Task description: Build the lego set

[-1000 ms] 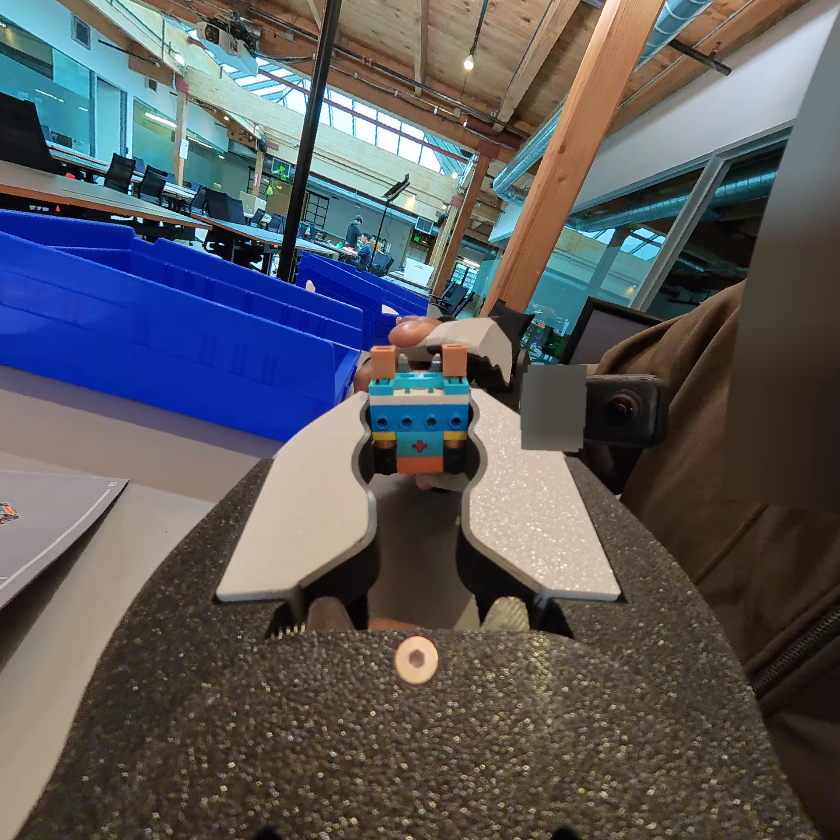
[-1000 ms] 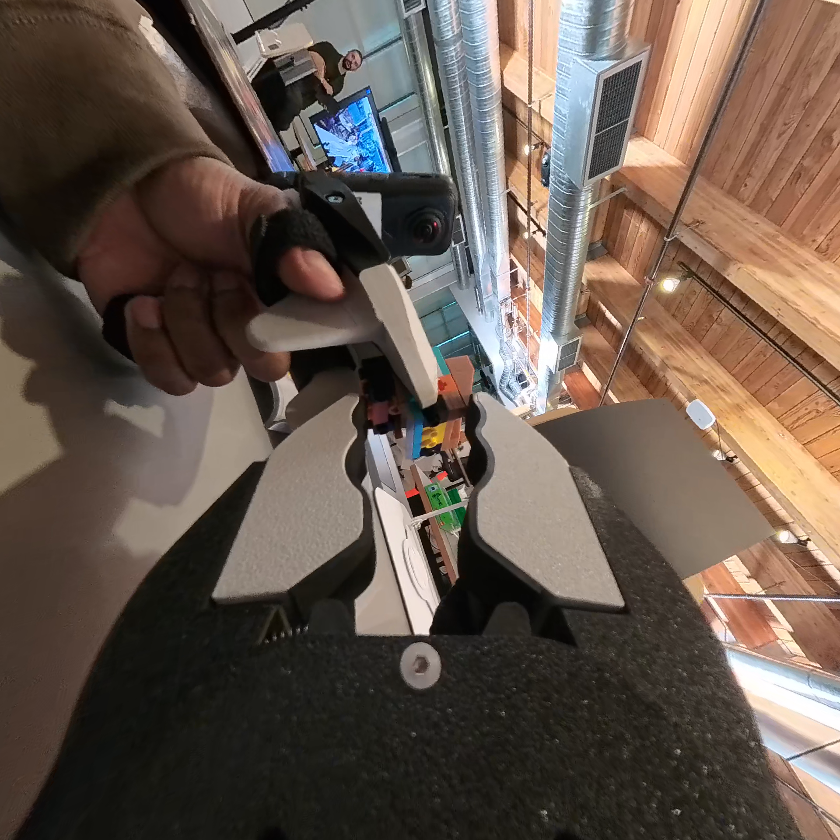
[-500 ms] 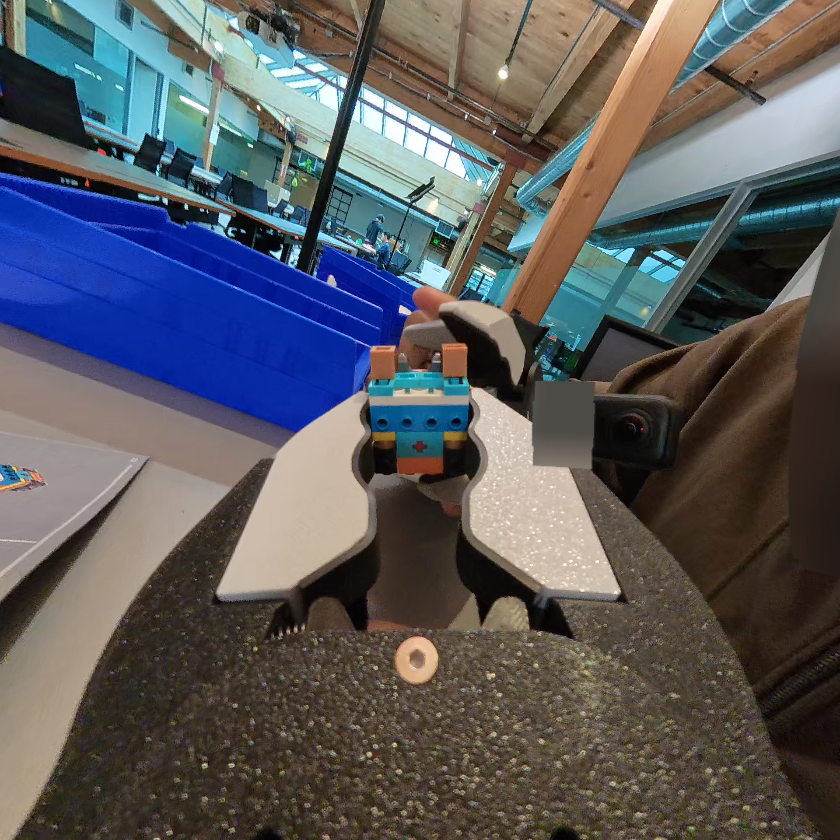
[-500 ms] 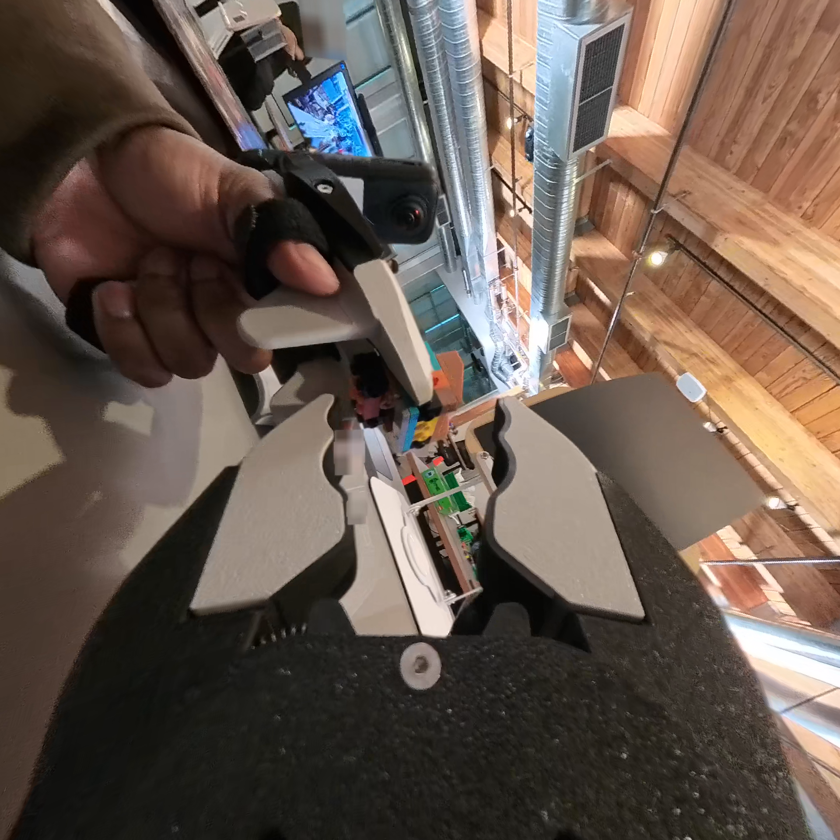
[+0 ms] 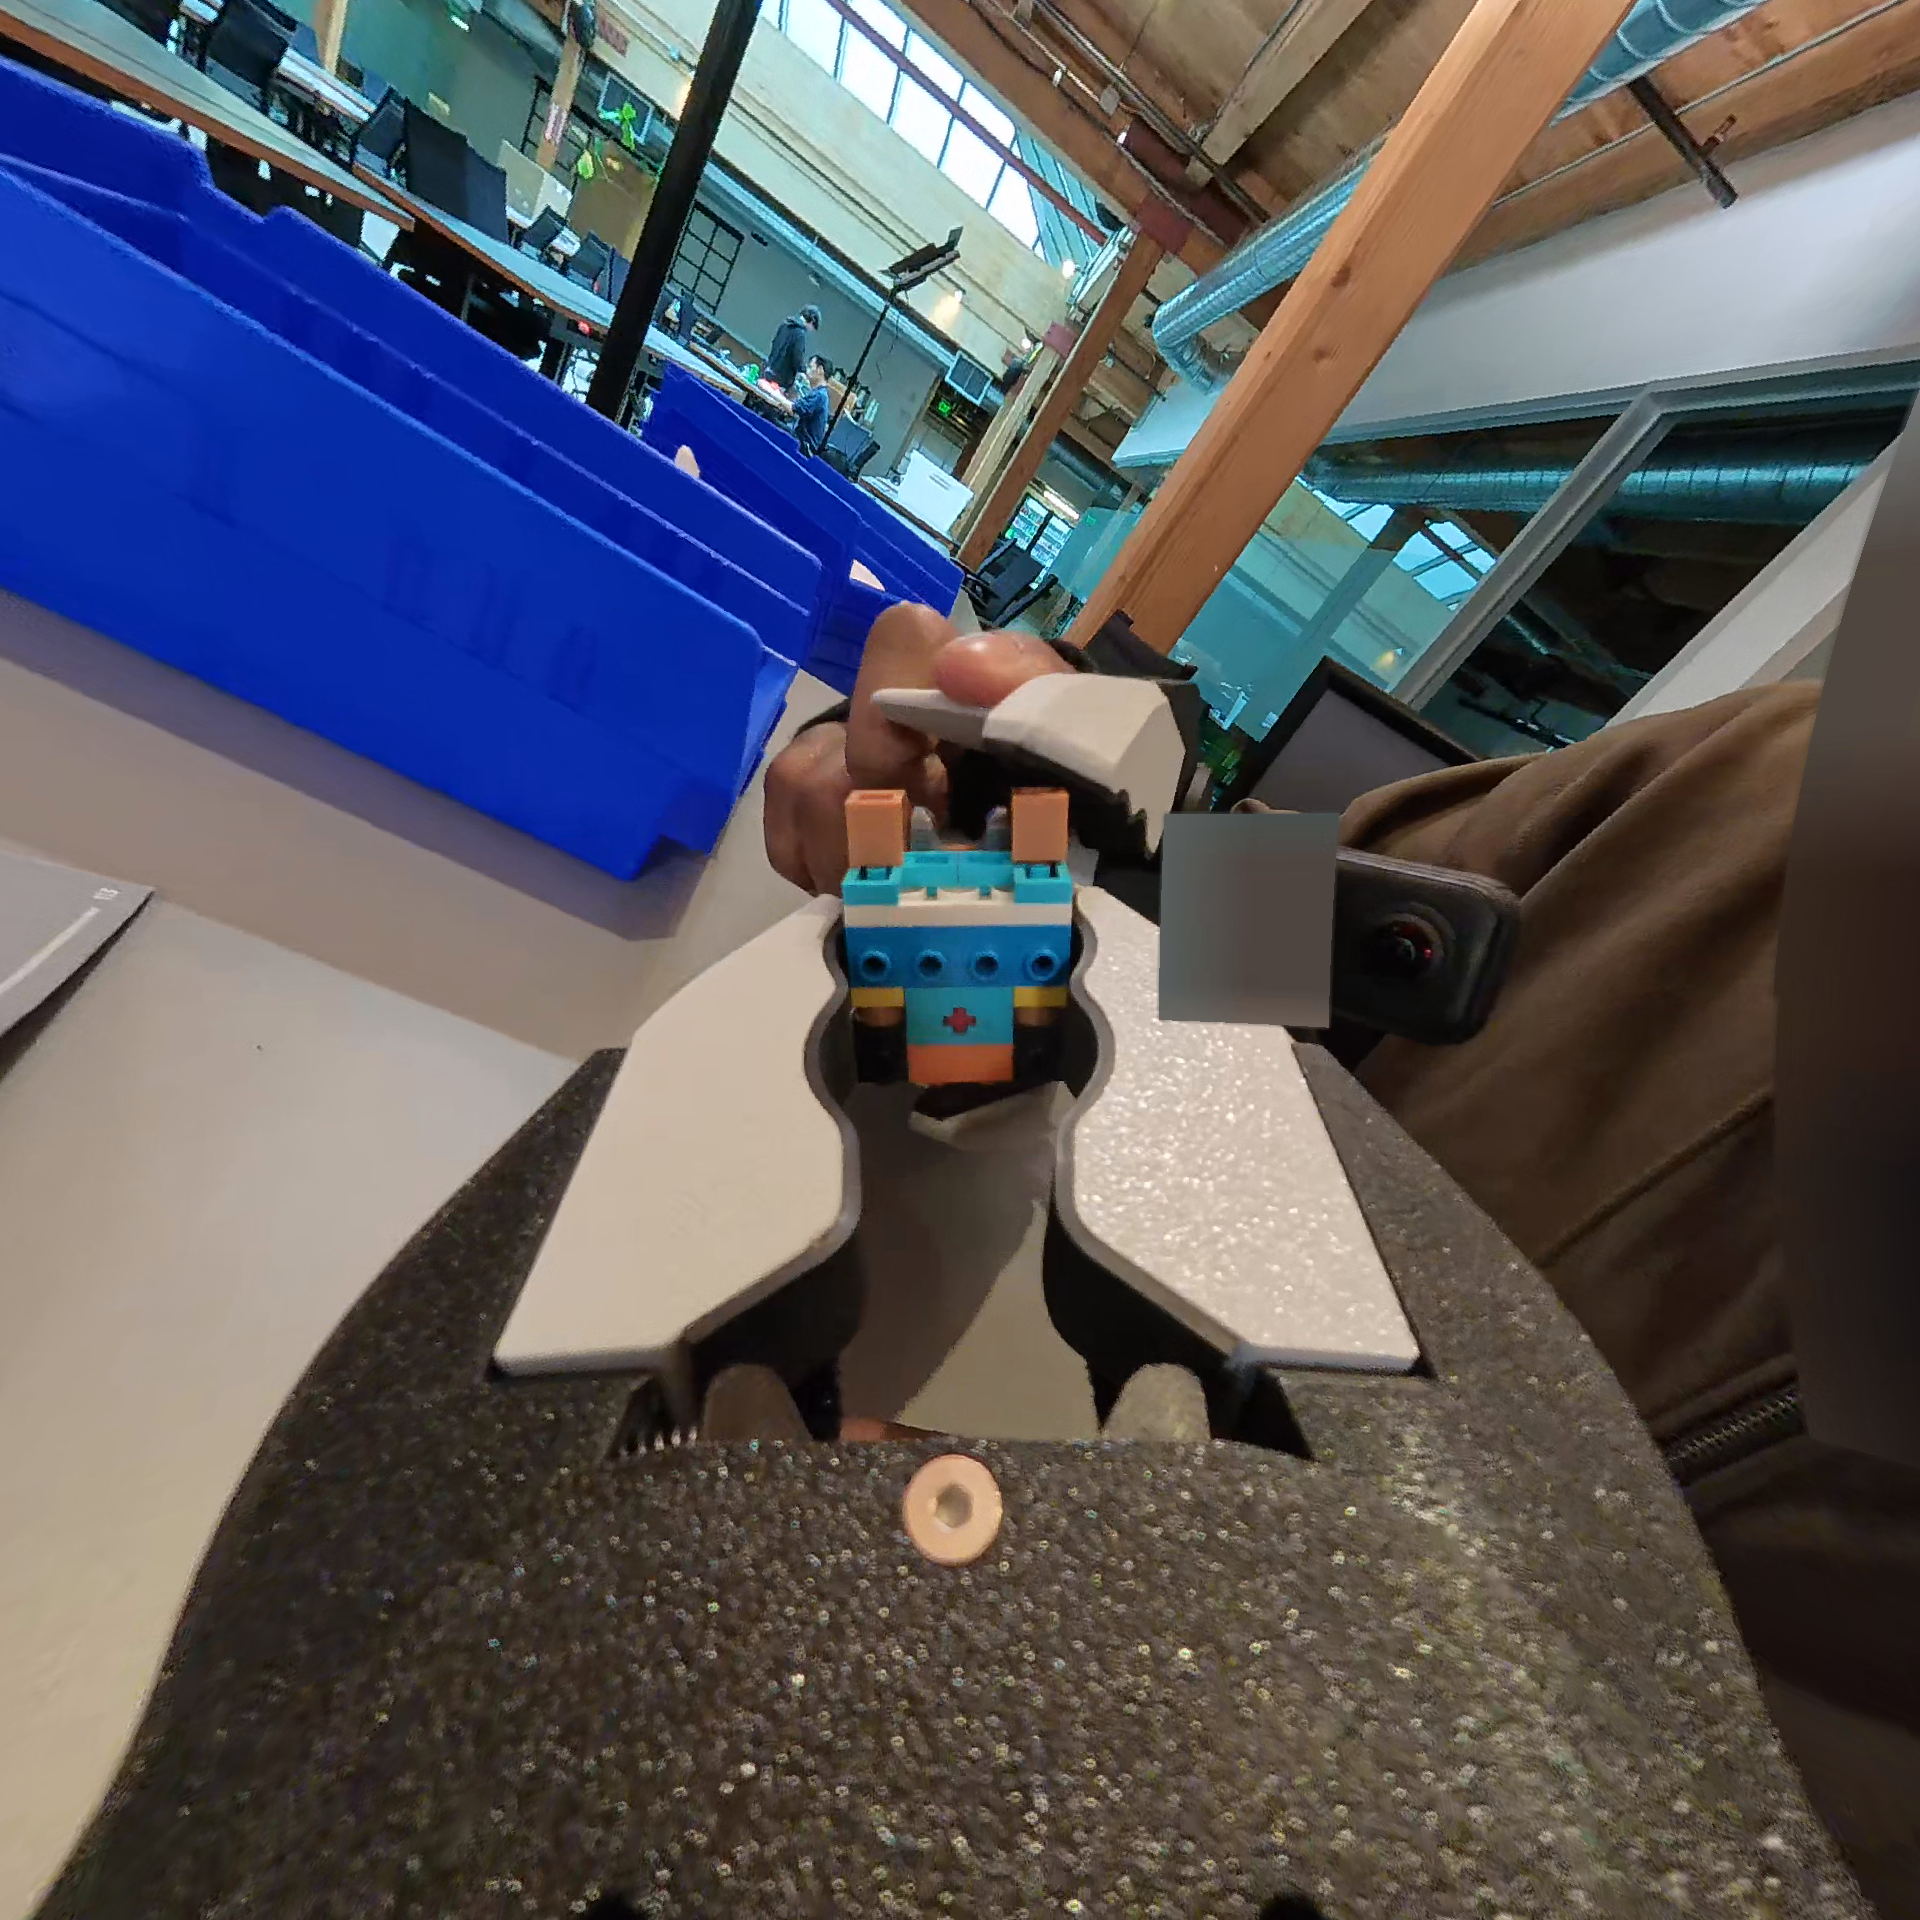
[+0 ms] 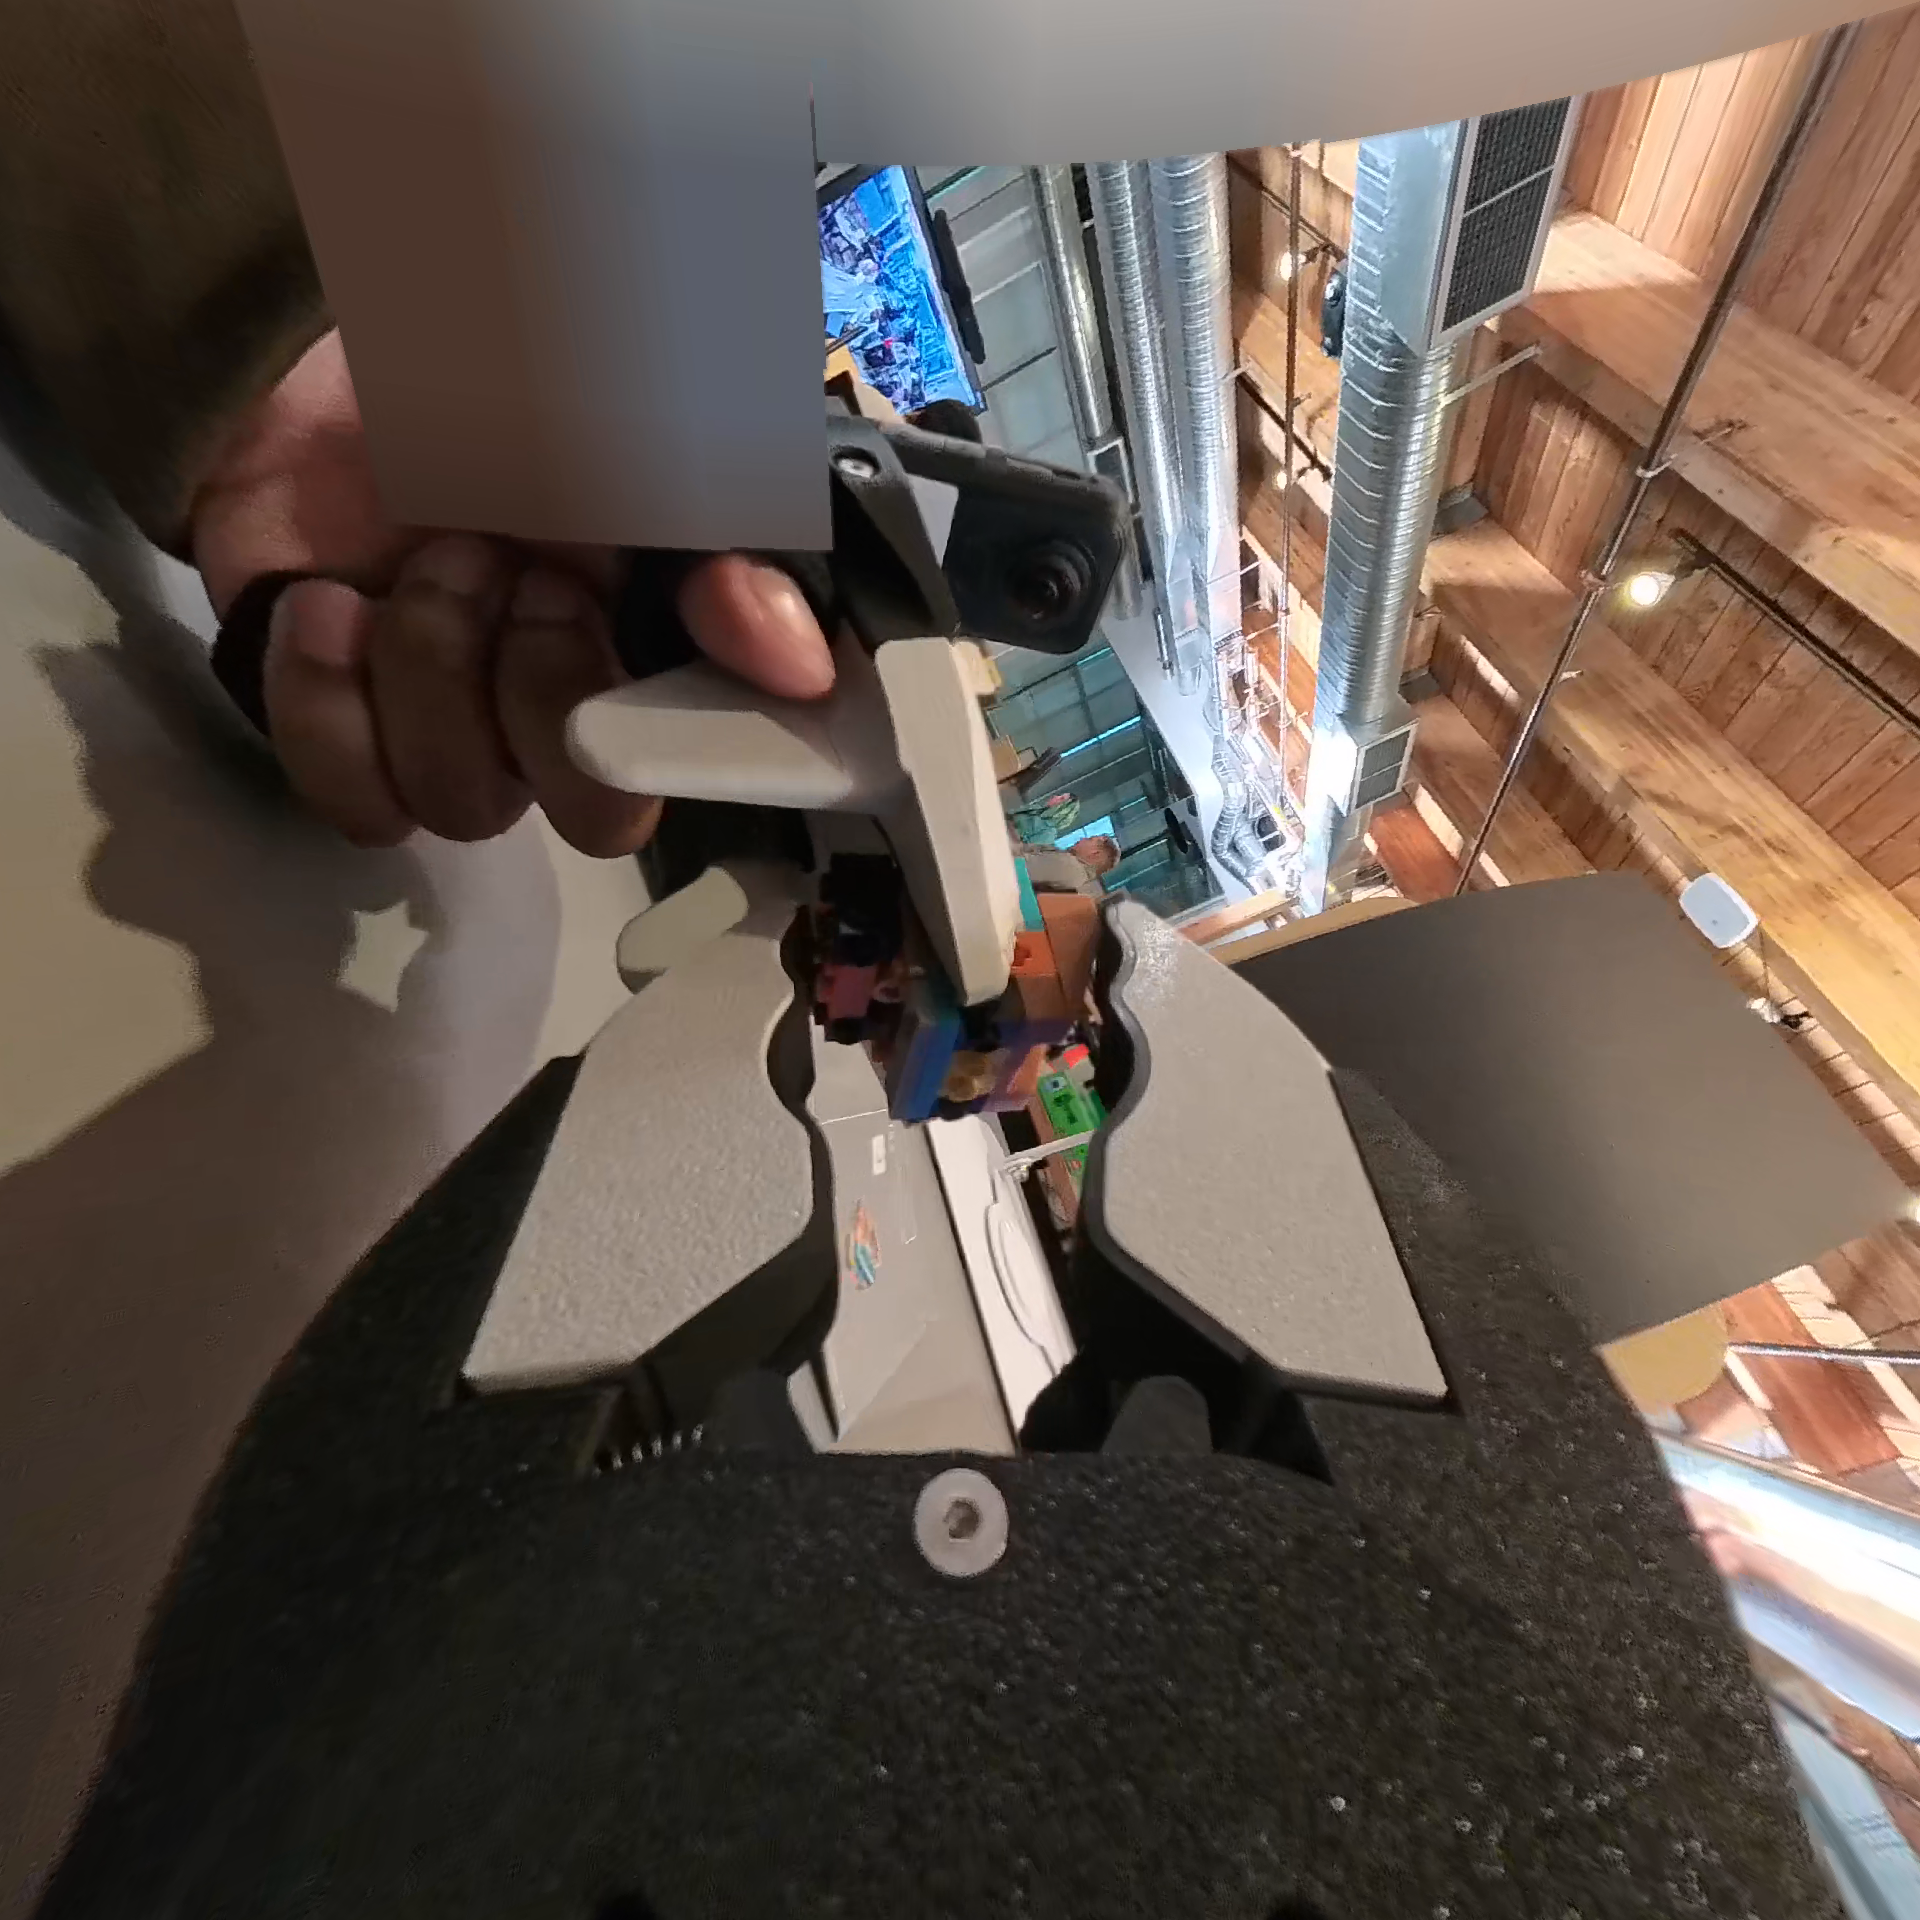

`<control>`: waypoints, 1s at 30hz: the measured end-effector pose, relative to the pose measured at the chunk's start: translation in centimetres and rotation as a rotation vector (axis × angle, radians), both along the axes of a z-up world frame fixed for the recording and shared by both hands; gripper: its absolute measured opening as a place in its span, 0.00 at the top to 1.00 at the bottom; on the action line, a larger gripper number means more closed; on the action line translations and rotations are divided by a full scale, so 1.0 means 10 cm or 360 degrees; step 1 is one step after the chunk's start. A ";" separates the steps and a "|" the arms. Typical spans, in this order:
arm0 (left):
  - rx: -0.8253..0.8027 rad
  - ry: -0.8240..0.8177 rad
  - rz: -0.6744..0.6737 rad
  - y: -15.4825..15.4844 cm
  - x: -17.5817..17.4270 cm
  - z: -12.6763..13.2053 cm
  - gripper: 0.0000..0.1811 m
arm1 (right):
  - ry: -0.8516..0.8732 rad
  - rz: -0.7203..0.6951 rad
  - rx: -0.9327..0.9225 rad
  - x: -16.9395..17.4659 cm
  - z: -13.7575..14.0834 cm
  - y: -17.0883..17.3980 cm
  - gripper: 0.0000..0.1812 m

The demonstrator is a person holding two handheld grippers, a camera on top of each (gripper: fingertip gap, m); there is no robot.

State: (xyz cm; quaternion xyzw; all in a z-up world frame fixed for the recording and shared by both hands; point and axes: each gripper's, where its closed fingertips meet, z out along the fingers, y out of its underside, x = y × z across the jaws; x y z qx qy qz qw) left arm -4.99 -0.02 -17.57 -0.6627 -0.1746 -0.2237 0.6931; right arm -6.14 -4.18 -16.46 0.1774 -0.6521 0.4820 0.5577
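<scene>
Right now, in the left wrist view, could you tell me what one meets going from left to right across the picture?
Paper booklet → blue bins → lego model held in the left gripper → the other gripper's camera → brown sleeve.

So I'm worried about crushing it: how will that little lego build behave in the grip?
The lego build looks stiff, so the left gripper holds it square. Its two orange posts stand exposed and could probably pop off.
</scene>
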 end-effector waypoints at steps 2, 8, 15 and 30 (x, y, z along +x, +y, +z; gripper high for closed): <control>0.0003 -0.0036 -0.0001 0.00 -0.01 0.00 0.80 | -0.0035 0.0011 -0.0018 -0.01 -0.01 0.00 0.72; -0.0047 -0.0069 0.0013 0.00 -0.03 -0.05 0.80 | -0.0121 0.0044 -0.0001 -0.02 -0.06 0.00 0.73; -0.0060 -0.0086 0.0038 0.00 -0.05 -0.08 0.80 | -0.0189 0.0009 0.0017 -0.05 -0.08 0.00 0.73; 0.0079 -0.0142 0.0054 -0.07 -0.11 0.02 0.80 | -0.0102 -0.0013 -0.0102 -0.02 0.03 0.07 0.72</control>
